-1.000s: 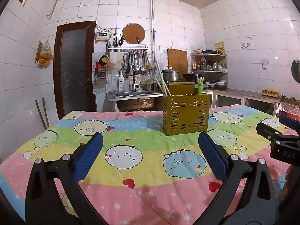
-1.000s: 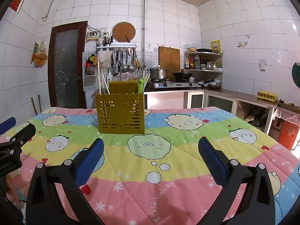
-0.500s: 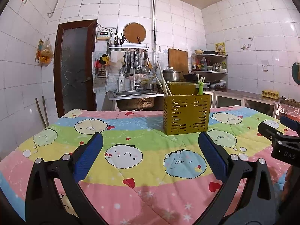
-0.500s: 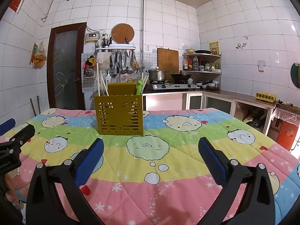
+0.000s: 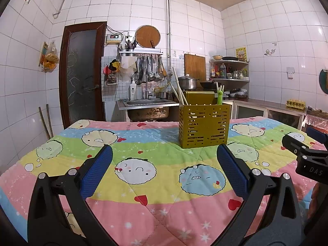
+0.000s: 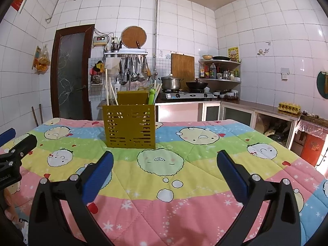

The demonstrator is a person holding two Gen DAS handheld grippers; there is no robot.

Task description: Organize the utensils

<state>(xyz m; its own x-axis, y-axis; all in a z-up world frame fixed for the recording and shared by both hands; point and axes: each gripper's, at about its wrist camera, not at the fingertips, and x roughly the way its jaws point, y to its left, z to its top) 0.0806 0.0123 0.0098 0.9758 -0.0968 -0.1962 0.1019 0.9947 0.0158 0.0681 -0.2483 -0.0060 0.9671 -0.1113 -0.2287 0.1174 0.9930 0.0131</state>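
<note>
A mustard-yellow utensil caddy [image 5: 204,125] is shown standing upright on a table covered by a quilted cloth [image 5: 143,143] printed with pastel stripes and cartoon faces. The caddy is a rectangular box whose walls are pierced by rows of short horizontal slots; a taller solid yellow panel rises behind its front wall. In the left wrist view the caddy is seen ahead and slightly right of centre; in the right wrist view the same caddy [image 6: 129,125] is seen ahead and to the left. Pale chopsticks [image 5: 178,90] are held in one end compartment, leaning outward above the rim, and a green utensil with a cartoon frog top [image 5: 219,97] is held upright at the opposite end, with a few pale sticks beside it. How the interior is divided cannot be told. The left gripper [image 5: 164,169] is held above the cloth with its blue-padded fingers [image 5: 96,171] spread wide and nothing between them; the caddy lies well ahead of it. The right gripper [image 6: 165,169] is likewise held with its blue pads [image 6: 231,176] wide apart and empty, the caddy well apart from it to the front left. Each gripper is partly visible at the edge of the other's view. Behind the table, a steel sink [image 5: 146,102], a rack of hanging ladles [image 5: 149,70], a gas stove [image 6: 188,95] bearing a lidded pot [image 6: 171,83] and a wok [image 6: 196,85], and a corner shelf of bottles [image 6: 220,70] are visible against white tiled walls.
</note>
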